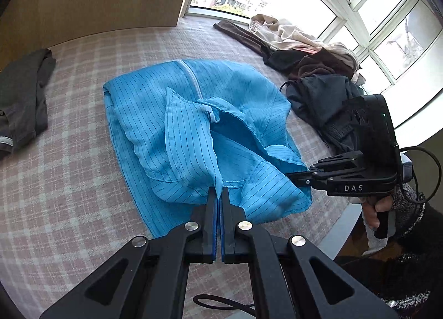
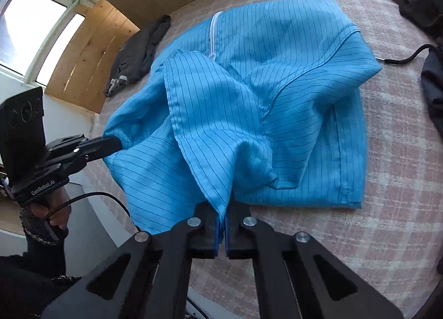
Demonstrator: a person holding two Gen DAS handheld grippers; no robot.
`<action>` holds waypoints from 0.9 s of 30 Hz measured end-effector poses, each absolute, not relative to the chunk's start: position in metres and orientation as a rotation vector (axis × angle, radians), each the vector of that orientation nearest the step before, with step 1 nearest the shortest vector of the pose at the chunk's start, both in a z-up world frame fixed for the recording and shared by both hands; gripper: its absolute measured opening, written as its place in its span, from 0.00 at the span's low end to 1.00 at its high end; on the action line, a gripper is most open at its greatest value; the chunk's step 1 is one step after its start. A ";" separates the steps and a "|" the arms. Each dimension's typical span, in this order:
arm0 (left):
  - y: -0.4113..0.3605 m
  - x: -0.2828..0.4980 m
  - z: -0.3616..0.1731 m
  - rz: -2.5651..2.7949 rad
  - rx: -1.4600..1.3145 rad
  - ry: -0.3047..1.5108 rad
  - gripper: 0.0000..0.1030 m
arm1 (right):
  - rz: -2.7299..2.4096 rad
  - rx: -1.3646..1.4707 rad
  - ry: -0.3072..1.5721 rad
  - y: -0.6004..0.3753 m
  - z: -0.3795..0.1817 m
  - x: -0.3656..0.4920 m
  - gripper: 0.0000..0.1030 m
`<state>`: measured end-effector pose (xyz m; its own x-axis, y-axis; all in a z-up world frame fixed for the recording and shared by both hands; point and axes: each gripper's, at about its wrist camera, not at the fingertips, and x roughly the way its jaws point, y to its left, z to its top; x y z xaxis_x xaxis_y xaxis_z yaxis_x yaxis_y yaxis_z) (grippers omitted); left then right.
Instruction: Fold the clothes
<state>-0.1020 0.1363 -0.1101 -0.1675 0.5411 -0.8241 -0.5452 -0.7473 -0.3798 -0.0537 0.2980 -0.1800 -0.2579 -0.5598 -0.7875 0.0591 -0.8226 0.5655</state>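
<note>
Presently, left wrist view: left gripper [image 1: 219,194] fingers pinched on the blue striped garment [image 1: 193,125], which lies on the checked surface [image 1: 69,153]. Right wrist view: right gripper [image 2: 223,214] fingers likewise clamp a raised fold.

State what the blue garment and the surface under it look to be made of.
Blue garment: thin, smooth woven cloth, probably synthetic, with a slight sheen; fine dark pinstripes, limp folds and a white zipper show. Bed cover: soft, matte, fuzzy-looking fabric in a pink and white check, perhaps flannel.
</note>
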 end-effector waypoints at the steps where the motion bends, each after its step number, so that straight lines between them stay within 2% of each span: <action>1: 0.134 -0.104 -0.109 1.978 -1.392 0.002 0.00 | -2.127 1.550 -0.718 0.310 -0.183 -0.056 0.02; 6: 0.127 -0.117 -0.098 1.971 -1.387 -0.076 0.01 | -2.033 1.008 -1.332 0.373 -0.191 -0.059 0.02; 8: 0.130 -0.122 -0.096 1.962 -1.395 -0.090 0.01 | -1.972 0.821 -1.460 0.387 -0.193 -0.064 0.02; 11: 0.141 -0.127 -0.098 1.957 -1.412 -0.026 0.01 | -1.942 0.614 -1.517 0.398 -0.189 -0.071 0.02; 13: 0.150 -0.127 -0.108 1.949 -1.435 0.052 0.02 | -2.006 0.630 -1.485 0.404 -0.187 -0.074 0.02; 16: 0.156 -0.119 -0.131 1.877 -1.502 0.098 0.02 | -2.130 0.856 -1.355 0.407 -0.195 -0.069 0.02; 19: 0.158 -0.108 -0.142 1.843 -1.528 0.118 0.02 | -2.213 1.141 -1.214 0.405 -0.199 -0.056 0.06; 20: 0.156 -0.104 -0.143 1.840 -1.529 0.112 0.03 | -2.229 1.222 -1.170 0.405 -0.199 -0.051 0.13; 21: 0.155 -0.101 -0.142 1.835 -1.528 0.102 0.04 | -2.253 1.297 -1.106 0.405 -0.195 -0.046 0.22; 22: 0.153 -0.098 -0.140 1.831 -1.524 0.098 0.07 | -2.284 1.347 -1.027 0.402 -0.187 -0.043 0.23; 23: 0.151 -0.094 -0.138 1.830 -1.518 0.094 0.11 | -2.316 1.391 -0.944 0.400 -0.179 -0.040 0.25; 27: 0.146 -0.077 -0.123 1.861 -1.480 0.107 0.09 | -2.442 1.460 -0.561 0.372 -0.136 -0.036 0.27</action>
<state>-0.0769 0.1458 -0.1229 -0.0571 0.4913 -0.8691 -0.5881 -0.7200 -0.3684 -0.0361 0.3720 -0.1360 -0.4716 -0.3934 -0.7892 0.0097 -0.8972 0.4414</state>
